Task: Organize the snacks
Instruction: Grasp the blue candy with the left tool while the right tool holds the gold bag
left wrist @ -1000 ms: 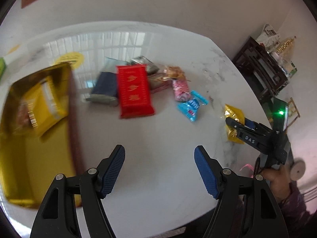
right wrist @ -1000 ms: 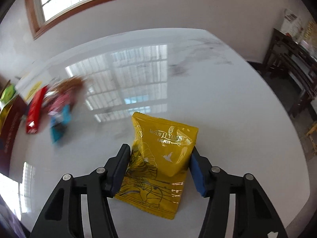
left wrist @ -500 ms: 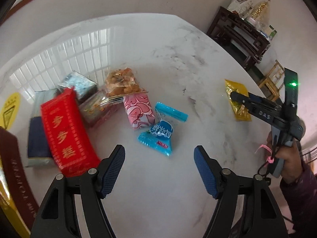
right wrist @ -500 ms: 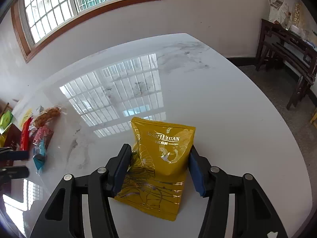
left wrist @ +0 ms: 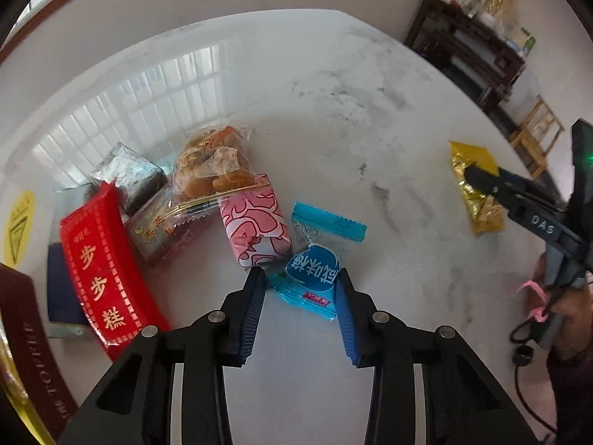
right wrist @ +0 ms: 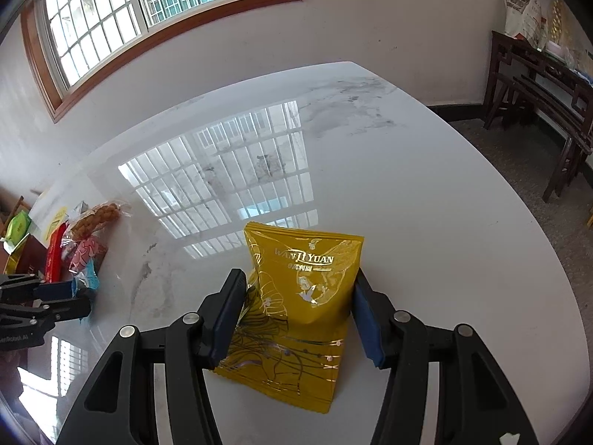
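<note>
In the left wrist view, a dark red box [left wrist: 26, 348] with gold lettering runs along the left edge; right of it a red packet [left wrist: 102, 270] with gold characters lies over a dark blue pack [left wrist: 59, 289]. At centre left sit a silver-wrapped block [left wrist: 128, 172], a clear bag of fried snacks [left wrist: 211, 167] and a pink patterned packet [left wrist: 255, 230]. At lower centre the left gripper [left wrist: 300, 283] has just narrowed its jaws on the blue candy packet [left wrist: 313, 267], both pads against its sides on the white marble table [left wrist: 370, 111]. At the right edge the gold packet [left wrist: 478, 200] sits in the right gripper [left wrist: 481, 181], held by a hand [left wrist: 570, 315]

In the right wrist view, the left gripper [right wrist: 79, 298] shows at the left edge, and at lower centre the right gripper [right wrist: 298, 296] stands partly closed, pads pressing the gold packet [right wrist: 304, 296] on the table
</note>
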Motion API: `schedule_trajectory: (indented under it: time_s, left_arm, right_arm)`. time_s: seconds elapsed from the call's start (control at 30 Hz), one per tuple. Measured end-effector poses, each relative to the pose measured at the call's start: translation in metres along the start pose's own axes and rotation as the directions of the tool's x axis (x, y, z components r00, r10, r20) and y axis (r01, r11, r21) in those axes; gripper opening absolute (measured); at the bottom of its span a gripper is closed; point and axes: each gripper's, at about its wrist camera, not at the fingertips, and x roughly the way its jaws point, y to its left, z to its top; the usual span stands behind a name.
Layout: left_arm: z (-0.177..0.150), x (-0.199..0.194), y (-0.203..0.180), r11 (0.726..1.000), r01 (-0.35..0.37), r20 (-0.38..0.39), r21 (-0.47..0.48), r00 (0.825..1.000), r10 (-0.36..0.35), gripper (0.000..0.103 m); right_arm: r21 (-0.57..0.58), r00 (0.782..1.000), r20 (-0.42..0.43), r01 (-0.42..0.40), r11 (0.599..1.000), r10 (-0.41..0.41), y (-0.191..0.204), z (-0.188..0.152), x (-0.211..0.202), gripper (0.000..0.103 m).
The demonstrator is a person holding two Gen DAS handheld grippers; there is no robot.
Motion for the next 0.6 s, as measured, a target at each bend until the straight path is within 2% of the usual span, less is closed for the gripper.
schedule_trajectory:
  time_s: [0.17,0.43,0.6]
  left_arm:
    - [-0.009,-0.004,-0.012,0.998,-0.066,0.020,-0.017,0.998,0.067,0.037]
    - [-0.041,-0.041,0.003,0.984,0.044,0.076,-0.171,0.997,-0.031,0.037]
    - [-0.058,-0.063,0.006,0.977,0.059,0.104,-0.206,0.994,-0.038,0.037]
  right_arm:
    - [-0.004,1.000,-0.002,0.004,1.000,-0.004,0.001,0.000,0.001,0.053]
    - [-0.013,1.000,-0.004,0.023,1.000,-0.024,0.006,0.002,0.002,0.053]
    - [-0.009,0.999,-0.003,0.039,0.999,-0.039,0.007,0.003,0.003,0.053]
